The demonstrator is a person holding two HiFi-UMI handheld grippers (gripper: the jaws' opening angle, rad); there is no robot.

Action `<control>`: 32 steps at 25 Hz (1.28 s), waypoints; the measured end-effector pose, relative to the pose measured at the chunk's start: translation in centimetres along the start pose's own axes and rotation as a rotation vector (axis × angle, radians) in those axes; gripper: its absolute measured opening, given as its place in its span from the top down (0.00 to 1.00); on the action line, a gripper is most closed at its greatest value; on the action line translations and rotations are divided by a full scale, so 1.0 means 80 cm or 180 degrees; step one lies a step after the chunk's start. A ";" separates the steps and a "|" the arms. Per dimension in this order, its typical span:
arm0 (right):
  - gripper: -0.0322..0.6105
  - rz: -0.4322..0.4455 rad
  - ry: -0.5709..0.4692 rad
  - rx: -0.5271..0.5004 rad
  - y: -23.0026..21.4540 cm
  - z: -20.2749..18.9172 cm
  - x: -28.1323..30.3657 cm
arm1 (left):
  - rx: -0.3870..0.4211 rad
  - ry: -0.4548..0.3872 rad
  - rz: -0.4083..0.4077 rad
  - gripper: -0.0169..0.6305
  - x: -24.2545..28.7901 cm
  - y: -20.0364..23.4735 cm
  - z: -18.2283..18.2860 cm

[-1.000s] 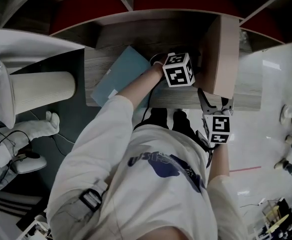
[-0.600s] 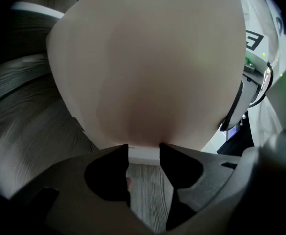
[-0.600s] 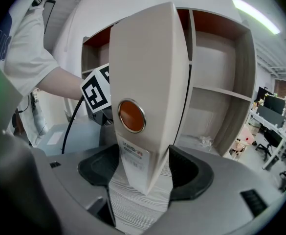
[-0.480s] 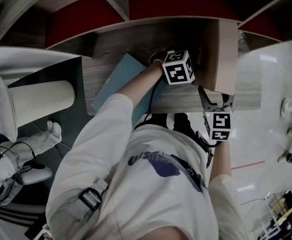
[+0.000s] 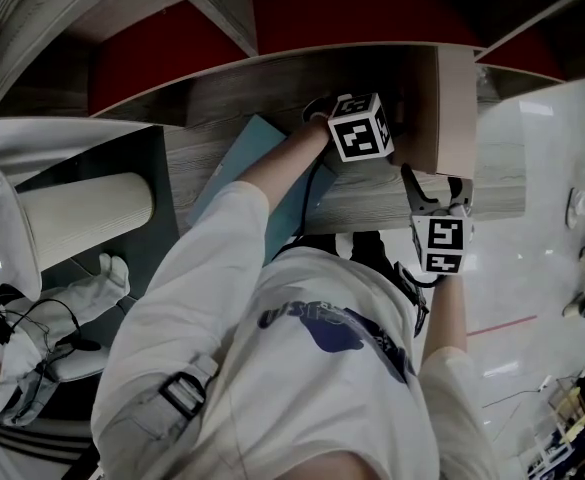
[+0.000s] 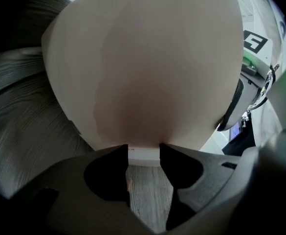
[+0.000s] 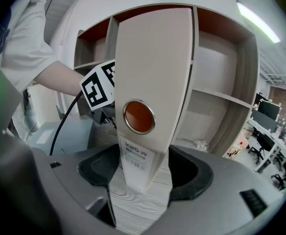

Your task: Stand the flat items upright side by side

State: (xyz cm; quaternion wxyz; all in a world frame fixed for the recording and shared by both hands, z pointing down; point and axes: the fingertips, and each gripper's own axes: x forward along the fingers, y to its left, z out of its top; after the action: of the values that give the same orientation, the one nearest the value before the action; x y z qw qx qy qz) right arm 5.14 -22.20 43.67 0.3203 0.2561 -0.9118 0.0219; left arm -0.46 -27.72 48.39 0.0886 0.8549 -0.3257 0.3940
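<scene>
Right gripper view: binder point(image 7: 152, 72) upright near shelf point(image 7: 133, 209) front edge; bay point(image 7: 221, 126) beyond open

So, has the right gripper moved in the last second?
Yes. The right gripper has gone forward over the shelf board: its marker cube sat short of the board's front edge and now reaches it.

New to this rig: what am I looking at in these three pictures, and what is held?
No robot here: a person holds a hand tool with two jaws in each hand. The head view looks steeply down from the person's head; the other two views ride on the tools. The left gripper clamps the lower edge of a beige binder standing upright on a wooden shelf. The right gripper appears to clamp its spine. A blue folder lies flat on the shelf.
</scene>
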 end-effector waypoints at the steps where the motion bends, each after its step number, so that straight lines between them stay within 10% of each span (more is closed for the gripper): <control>1: 0.47 -0.0012 0.0000 -0.0002 -0.001 0.002 0.002 | -0.0002 0.0000 0.0005 0.67 -0.001 0.003 0.000; 32: 0.46 -0.0167 0.0009 -0.0056 -0.037 0.025 0.046 | -0.0187 -0.0071 0.0070 0.67 0.010 0.055 0.002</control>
State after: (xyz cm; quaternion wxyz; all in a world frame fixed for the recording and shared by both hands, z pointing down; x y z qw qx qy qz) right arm 2.95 -26.85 43.89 0.3243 0.2771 -0.9044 0.0059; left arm -2.76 -31.56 48.44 0.1058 0.8526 -0.3474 0.3756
